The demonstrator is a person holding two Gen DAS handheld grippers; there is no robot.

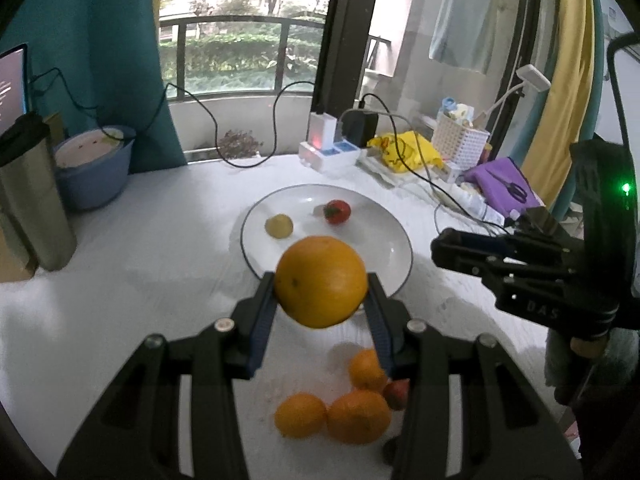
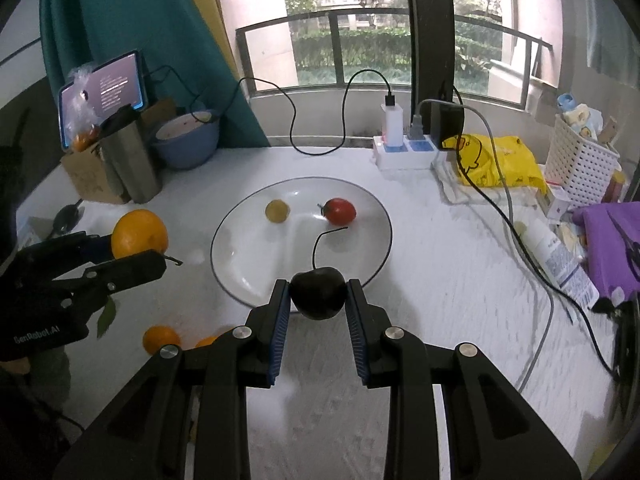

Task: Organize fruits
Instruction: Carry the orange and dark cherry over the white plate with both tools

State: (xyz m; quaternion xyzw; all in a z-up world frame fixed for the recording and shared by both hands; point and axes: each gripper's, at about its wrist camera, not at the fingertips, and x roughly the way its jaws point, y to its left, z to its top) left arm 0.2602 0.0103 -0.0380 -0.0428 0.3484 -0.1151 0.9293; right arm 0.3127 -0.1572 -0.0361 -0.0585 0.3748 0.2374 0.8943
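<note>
"GenRobot.AI" stands in white on the left hand-held gripper [image 2: 132, 258] body at nine o'clock; "DAS" is embossed on the right hand-held gripper [image 1: 440, 254] at three o'clock.

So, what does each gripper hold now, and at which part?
Left gripper: large round orange, pinched at its two sides. Right gripper: dark round cherry-like fruit, pinched at its sides, stem up.

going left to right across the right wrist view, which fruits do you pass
orange in the left gripper → small yellow fruit on the plate → dark cherry in the right gripper → red fruit
</note>
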